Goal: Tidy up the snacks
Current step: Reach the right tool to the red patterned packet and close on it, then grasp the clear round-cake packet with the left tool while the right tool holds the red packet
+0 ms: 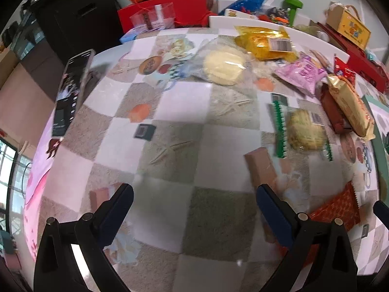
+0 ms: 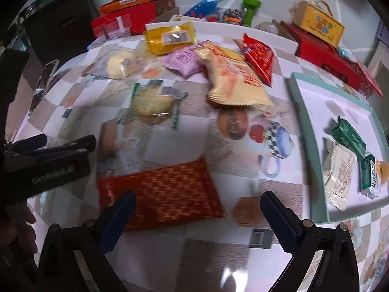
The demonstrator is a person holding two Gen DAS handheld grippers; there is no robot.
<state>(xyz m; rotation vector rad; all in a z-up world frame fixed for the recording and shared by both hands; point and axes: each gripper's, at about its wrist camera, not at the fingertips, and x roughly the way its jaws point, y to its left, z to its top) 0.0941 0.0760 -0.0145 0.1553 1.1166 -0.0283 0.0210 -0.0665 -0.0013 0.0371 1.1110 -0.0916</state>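
I hold both grippers, left [image 1: 194, 202] and right [image 2: 198, 209], spread wide and empty; a red snack packet [image 2: 160, 192] lies just ahead of the right one.

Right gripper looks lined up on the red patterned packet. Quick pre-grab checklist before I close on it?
1. Right gripper open and empty: ok.
2. Red patterned packet lying flat, nothing stacked on it: ok.
3. Packet centred between the fingers: not ok, it sits toward the left finger.
4. Left gripper open, empty, clear of the packet: ok.
5. Tray has bare space for another snack: ok.
6. Fingers low enough to pinch: cannot tell, image blurred.
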